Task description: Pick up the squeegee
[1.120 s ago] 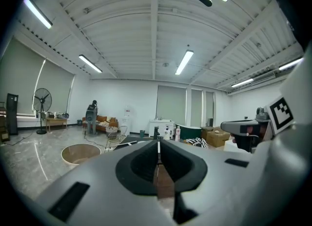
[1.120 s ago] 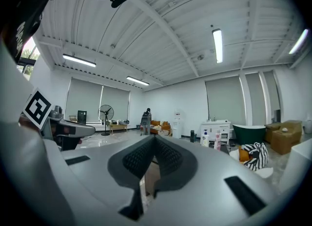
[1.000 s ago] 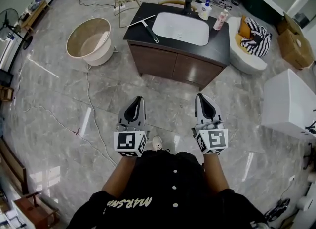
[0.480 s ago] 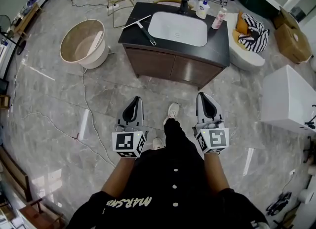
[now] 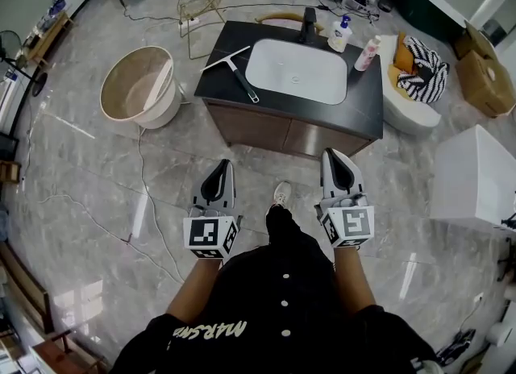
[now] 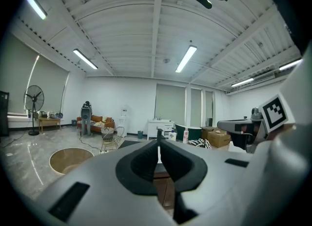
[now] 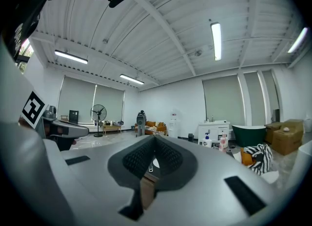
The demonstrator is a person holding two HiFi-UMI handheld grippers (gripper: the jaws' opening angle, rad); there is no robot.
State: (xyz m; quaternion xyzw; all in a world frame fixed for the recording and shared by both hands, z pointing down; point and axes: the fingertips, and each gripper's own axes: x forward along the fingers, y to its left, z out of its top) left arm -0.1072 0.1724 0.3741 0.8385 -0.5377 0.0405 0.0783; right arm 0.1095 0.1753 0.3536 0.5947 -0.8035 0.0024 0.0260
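Observation:
The squeegee (image 5: 234, 66), a pale blade on a dark handle, lies on the black countertop (image 5: 218, 62) to the left of the white sink (image 5: 294, 70) in the head view. My left gripper (image 5: 220, 164) and right gripper (image 5: 334, 155) are held side by side above the floor, in front of the vanity and well short of the squeegee. Each points toward the cabinet. In the left gripper view the left gripper (image 6: 158, 140) has its jaws together and empty. The right gripper (image 7: 155, 138) is likewise shut with nothing in it.
The wooden vanity cabinet (image 5: 282, 130) stands ahead, with a faucet (image 5: 308, 22) and two bottles (image 5: 339, 34) at the counter's back. A round beige tub (image 5: 141, 86) sits to its left, a cable (image 5: 149, 195) crosses the floor, and a white box (image 5: 476, 179) stands at right.
The person has stepped forward and both grippers have travelled with them toward the vanity, which now sits nearer. A shoe shows between the grippers. Both stayed shut.

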